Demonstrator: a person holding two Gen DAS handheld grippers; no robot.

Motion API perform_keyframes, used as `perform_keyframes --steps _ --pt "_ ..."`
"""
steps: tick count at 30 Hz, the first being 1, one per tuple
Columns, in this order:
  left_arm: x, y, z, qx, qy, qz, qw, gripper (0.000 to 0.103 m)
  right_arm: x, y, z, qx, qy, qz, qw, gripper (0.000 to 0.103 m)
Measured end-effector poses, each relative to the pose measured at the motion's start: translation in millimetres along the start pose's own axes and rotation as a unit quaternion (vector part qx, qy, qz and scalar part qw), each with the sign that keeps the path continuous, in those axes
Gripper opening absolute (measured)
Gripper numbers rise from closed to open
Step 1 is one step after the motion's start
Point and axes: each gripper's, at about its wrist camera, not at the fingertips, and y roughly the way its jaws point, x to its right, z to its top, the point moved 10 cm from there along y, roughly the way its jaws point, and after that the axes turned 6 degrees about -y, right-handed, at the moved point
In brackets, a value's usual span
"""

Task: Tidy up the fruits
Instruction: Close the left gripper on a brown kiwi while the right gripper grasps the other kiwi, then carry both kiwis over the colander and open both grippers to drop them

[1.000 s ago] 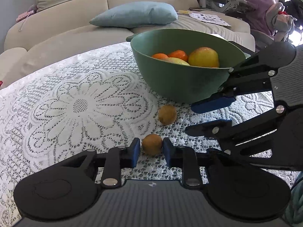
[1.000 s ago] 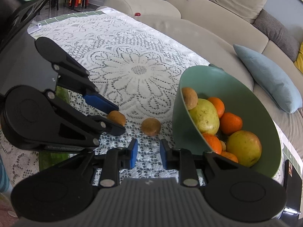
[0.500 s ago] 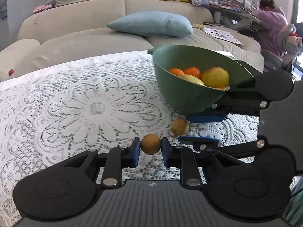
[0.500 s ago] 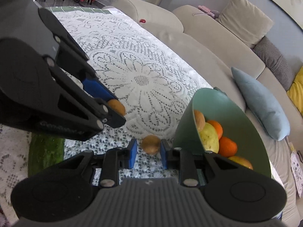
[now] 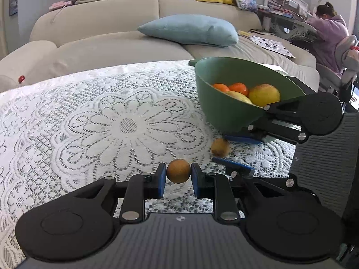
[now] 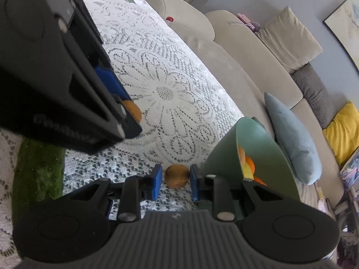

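My left gripper [image 5: 178,174] is shut on a small brown round fruit [image 5: 178,174] and holds it above the lace tablecloth [image 5: 125,125]; that fruit also shows in the right wrist view [image 6: 132,112]. A second brown fruit [image 6: 176,176] lies on the cloth beside the green bowl [image 6: 226,154], between the open blue pads of my right gripper [image 6: 175,180] with small gaps either side. It also shows in the left wrist view [image 5: 220,147]. The green bowl [image 5: 224,112] holds oranges [image 5: 239,88] and yellow apples [image 5: 264,94].
A green cucumber [image 6: 37,174] lies on the cloth at the left of the right wrist view. A beige sofa [image 5: 112,33] with a blue cushion [image 5: 190,31] runs behind the table. A person [image 5: 329,35] sits at a desk at far right.
My left gripper closed on the brown fruit and lifted it off the cloth. My right gripper moved in and down, so the second fruit now sits between its pads.
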Motion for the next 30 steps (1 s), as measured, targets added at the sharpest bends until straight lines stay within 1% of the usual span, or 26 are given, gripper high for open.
perform_keyframes --steps 4,8,12,16,18,21,24,30 --pt "-3.3 -2.1 -0.7 0.0 -0.005 0.005 1.0 0.026 0.5 1.2 -0.4 -0.006 -0.009 -0.007 1.0 0.02" --pt "-4.1 -3.8 -1.2 0.0 -0.006 0.005 1.0 0.026 2.0 0.4 -1.0 -0.01 -0.008 -0.005 1.0 0.02" --pt "-3.7 -6.4 0.0 0.004 -0.004 0.006 1.0 0.026 7.2 -4.0 2.7 -0.003 0.025 0.017 1.0 0.02" --pt "-5.2 -9.7 3.3 0.01 -0.011 0.006 0.9999 0.026 12.8 -12.5 10.0 0.015 0.067 0.049 0.996 0.02" --pt "-6.2 -11.3 5.4 0.013 -0.016 0.007 0.9998 0.026 16.7 -18.1 13.8 0.027 0.081 0.053 0.995 0.02" --pt "-5.4 -17.6 9.3 0.023 -0.024 0.007 0.9994 0.026 24.4 -29.7 19.4 0.049 0.094 0.039 0.994 0.02" --pt "-2.2 -26.5 18.4 0.043 -0.034 0.006 0.9985 0.026 32.2 -44.4 25.6 0.074 0.104 0.018 0.992 0.019" --pt "8.0 -44.9 41.1 0.085 -0.06 -0.003 0.9946 0.025 55.5 -72.0 34.9 0.122 0.134 -0.03 0.983 0.019"
